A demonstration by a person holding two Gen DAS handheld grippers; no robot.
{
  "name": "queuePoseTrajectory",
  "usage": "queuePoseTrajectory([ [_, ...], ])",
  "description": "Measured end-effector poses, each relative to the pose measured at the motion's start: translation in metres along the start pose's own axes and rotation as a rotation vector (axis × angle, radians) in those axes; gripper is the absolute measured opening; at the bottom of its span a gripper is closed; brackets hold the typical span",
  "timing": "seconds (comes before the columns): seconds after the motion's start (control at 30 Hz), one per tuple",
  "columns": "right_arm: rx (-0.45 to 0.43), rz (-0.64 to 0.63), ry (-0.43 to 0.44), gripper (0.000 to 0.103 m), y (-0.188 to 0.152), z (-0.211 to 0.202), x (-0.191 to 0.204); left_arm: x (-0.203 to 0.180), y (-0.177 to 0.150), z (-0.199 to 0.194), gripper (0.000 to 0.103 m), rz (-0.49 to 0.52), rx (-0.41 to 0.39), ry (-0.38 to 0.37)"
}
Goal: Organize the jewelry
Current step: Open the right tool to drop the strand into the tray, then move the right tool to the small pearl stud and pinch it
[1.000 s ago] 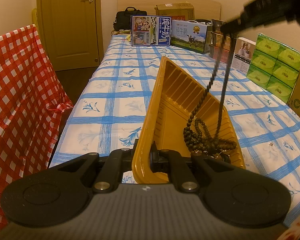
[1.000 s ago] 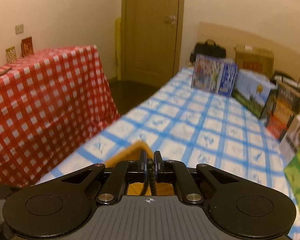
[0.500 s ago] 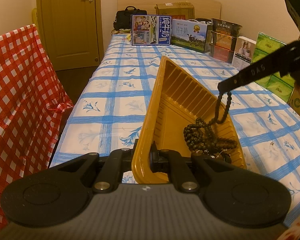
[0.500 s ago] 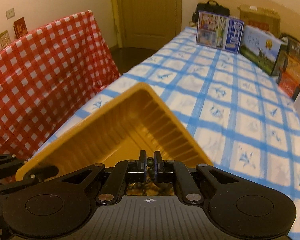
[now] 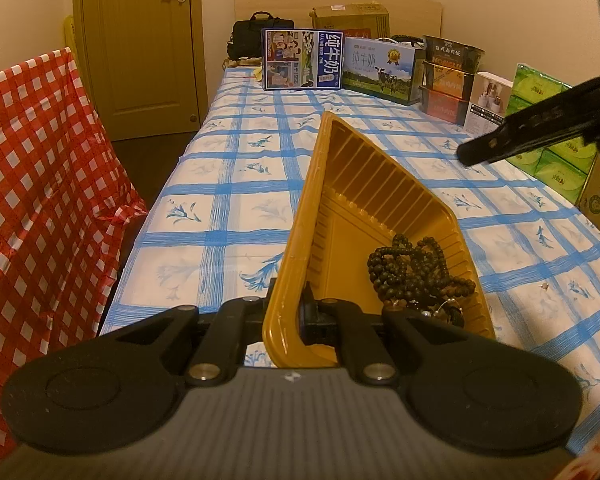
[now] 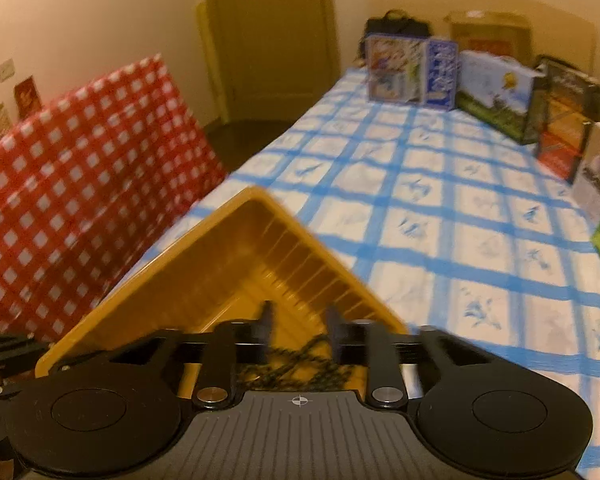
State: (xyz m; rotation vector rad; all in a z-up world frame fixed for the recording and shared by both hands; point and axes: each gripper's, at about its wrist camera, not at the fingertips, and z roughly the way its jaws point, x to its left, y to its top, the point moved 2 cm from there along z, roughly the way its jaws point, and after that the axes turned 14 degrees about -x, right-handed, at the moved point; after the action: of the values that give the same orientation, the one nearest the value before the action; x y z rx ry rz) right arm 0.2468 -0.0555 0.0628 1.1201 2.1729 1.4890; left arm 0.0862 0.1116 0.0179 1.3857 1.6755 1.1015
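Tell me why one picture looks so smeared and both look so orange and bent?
Right wrist view: motion blur smears the yellow tray, the boxes and the open right gripper. Left wrist view: sharp, so the bead necklace in the tray shows bead by bead. Both views: warm indoor light tints everything orange, and the fisheye lens bows the blue-checked tablecloth lines and darkens the corners.

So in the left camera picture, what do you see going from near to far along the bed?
Left gripper → beads → yellow tray → blue milk box → black bag
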Motion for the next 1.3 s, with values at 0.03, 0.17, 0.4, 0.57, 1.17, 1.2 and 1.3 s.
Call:
queuePoseTrajectory([
  [0.03,-0.014,0.007,-0.009,0.047,0.0,-0.005,-0.004,0.0,0.0,0.0,0.006,0.001,0.0,0.0],
  [0.17,-0.04,0.035,-0.078,0.049,-0.013,-0.026,-0.025,0.0,0.0,0.0,0.006,0.001,0.001,0.0],
  [0.4,-0.032,0.1,-0.219,0.049,-0.061,-0.059,-0.06,0.002,0.0,0.0,0.006,0.004,0.001,0.001],
  [0.57,-0.035,0.199,-0.312,0.049,-0.099,-0.084,-0.081,0.003,0.0,0.0,0.006,0.005,0.001,0.001],
  [1.17,-0.004,0.21,-0.456,0.049,-0.166,-0.094,-0.095,-0.001,0.004,-0.003,0.006,0.02,0.001,-0.001],
  [1.2,-0.001,0.206,-0.457,0.049,-0.168,-0.093,-0.096,0.0,0.004,-0.003,0.006,0.02,0.001,-0.001],
  [1.3,0.007,0.191,-0.459,0.049,-0.173,-0.089,-0.1,-0.001,0.004,-0.003,0.006,0.021,0.001,0.0],
])
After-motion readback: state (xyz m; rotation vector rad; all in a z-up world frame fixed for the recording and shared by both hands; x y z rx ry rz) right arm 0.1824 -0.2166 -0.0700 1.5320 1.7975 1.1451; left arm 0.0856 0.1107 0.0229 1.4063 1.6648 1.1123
